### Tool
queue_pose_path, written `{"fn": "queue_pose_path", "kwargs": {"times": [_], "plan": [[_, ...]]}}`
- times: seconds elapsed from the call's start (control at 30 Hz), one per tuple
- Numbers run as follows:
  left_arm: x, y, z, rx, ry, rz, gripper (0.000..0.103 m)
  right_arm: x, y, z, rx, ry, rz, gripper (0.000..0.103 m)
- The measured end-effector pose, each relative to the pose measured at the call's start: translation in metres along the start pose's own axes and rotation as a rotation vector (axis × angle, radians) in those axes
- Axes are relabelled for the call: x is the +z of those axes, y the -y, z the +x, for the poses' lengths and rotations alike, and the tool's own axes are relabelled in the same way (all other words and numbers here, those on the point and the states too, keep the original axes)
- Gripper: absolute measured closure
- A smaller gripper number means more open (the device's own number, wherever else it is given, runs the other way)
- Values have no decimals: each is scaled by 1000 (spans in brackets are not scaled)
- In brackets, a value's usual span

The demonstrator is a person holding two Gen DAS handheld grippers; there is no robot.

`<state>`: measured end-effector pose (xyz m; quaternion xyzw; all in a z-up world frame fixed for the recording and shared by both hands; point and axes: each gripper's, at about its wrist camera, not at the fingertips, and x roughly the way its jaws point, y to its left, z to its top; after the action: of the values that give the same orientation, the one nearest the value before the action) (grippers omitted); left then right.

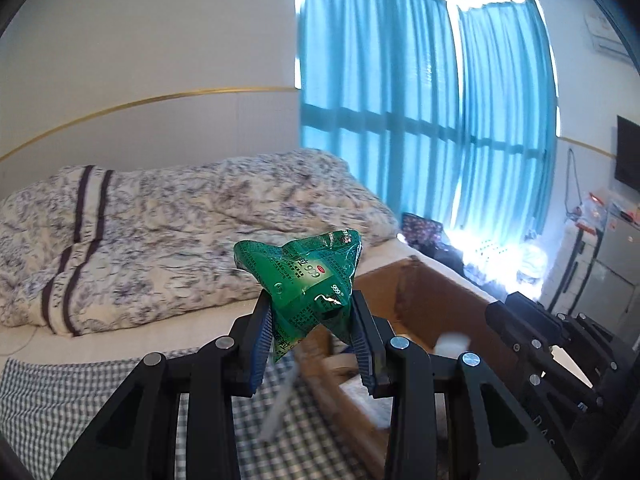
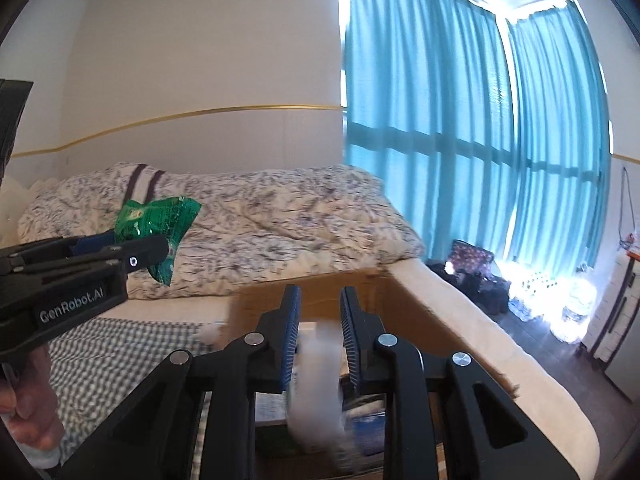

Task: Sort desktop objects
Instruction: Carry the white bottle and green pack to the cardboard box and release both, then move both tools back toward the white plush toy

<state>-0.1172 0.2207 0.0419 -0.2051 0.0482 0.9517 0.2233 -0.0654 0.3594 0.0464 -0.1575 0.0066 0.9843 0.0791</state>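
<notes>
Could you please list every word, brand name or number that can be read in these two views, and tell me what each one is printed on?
"GenRobot.AI": white lettering on the side of the left gripper, seen from the right wrist.
"999": on the green sachet held in the left jaws; it appears upside down, printed twice.
"DAS": partial pale letters on the right gripper's body, cut off.
Small print on the sachet: too fine to read.
Blurred white object between the right jaws: nothing legible.

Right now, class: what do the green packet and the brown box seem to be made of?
Green packet: glossy plastic or foil film, judging by sharp creases and bright glints. Brown box: matte corrugated cardboard, probably; dull tan walls with a rough edge.
</notes>
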Motion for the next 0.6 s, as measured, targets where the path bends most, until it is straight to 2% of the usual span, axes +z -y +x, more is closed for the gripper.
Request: {"fn": "queue_pose_path", "kwargs": {"times": [0.17,0.23,0.27,0.33,0.37,0.4,0.43,0.6], "plan": [[-6,34,31,-48,-44,32,66,-9,33,11,-11,-30,38,83],[-10,45,43,-57,-67,54,62,-12,42,15,-10,-42,51,83],[-13,50,49,-63,-86,63,58,-14,45,17,-12,-47,54,83],[-17,58,60,-80,-130,76,37,-17,50,20,-19,-51,57,83],[-20,60,63,-80,-139,75,31,-19,53,22,-22,-53,63,83],[-21,62,64,-74,-138,73,20,-21,56,22,-19,-57,69,83],[-22,63,63,-68,-131,73,15,-23,58,23,-18,-60,74,83],[-15,59,53,-41,-89,62,15,-23,61,24,-11,-63,75,83]]}}
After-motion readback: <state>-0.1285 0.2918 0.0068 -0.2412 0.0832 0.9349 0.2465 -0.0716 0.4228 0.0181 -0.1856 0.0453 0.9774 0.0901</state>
